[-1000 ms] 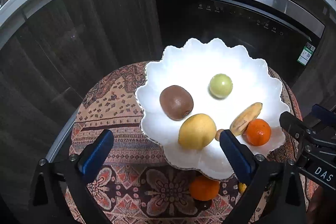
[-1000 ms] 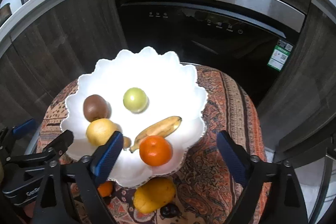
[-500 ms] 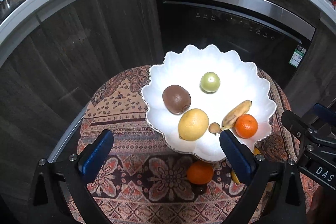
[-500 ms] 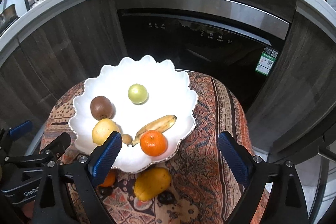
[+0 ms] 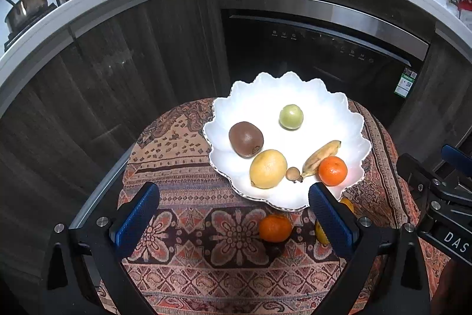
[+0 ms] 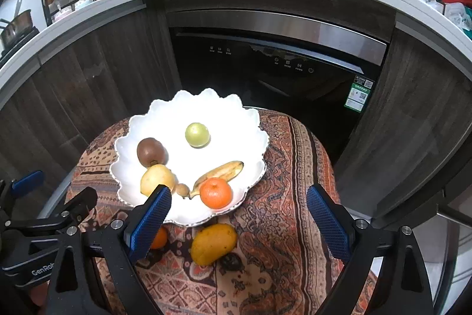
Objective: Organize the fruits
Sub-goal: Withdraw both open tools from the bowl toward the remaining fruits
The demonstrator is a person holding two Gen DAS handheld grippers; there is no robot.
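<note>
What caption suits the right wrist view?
Open right gripper above a white plate of fruit; a mango lies on the patterned cloth.

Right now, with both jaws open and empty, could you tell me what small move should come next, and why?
Probably lower the right gripper onto the mango. It lies on the cloth just outside the white plate, almost between the open jaws, while most fruit already sits on the plate.

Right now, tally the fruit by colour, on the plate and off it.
Orange: 2, one on the plate, one on the cloth
Yellow: 3, lemon, banana, mango
Green: 1
Brown: 2, kiwi, small one
Total: 8
</note>
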